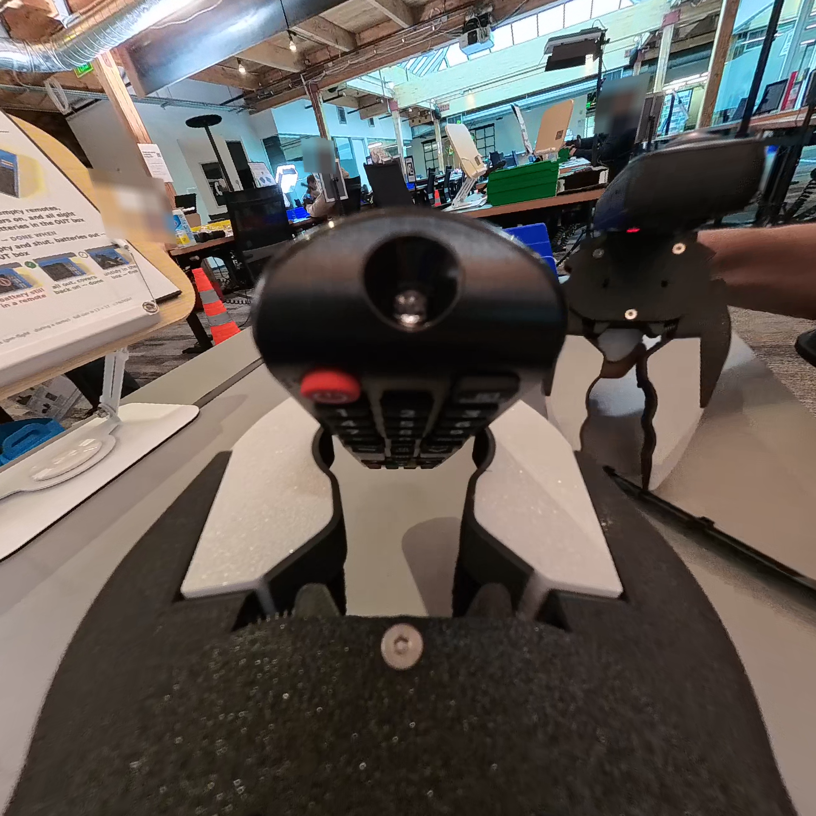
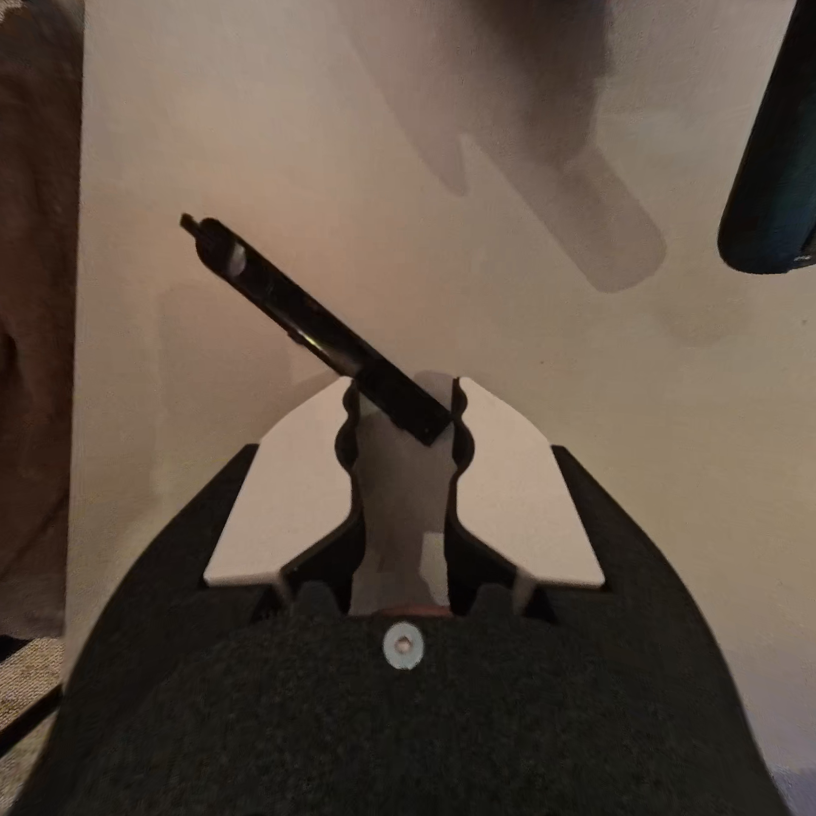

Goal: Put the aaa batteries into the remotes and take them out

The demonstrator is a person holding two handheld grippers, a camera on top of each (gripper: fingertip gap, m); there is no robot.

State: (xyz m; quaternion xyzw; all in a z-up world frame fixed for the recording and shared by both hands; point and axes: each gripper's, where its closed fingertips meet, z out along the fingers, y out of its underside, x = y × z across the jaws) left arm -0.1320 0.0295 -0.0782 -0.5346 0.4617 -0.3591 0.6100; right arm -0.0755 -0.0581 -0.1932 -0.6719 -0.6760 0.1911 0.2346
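the left gripper (image 1: 404, 446) was clamped on a black remote (image 1: 408, 335), held up over the grey table (image 1: 247, 388) with its front end toward the camera. the right gripper (image 2: 404, 406), jaws narrow, pinched one end of the thin black battery cover (image 2: 309, 326), the cover's far end apparently touching the table near its right edge. no batteries showed. judged step: the cover was off, mid-swap. next would call for setting the cover down and fetching or removing cells.
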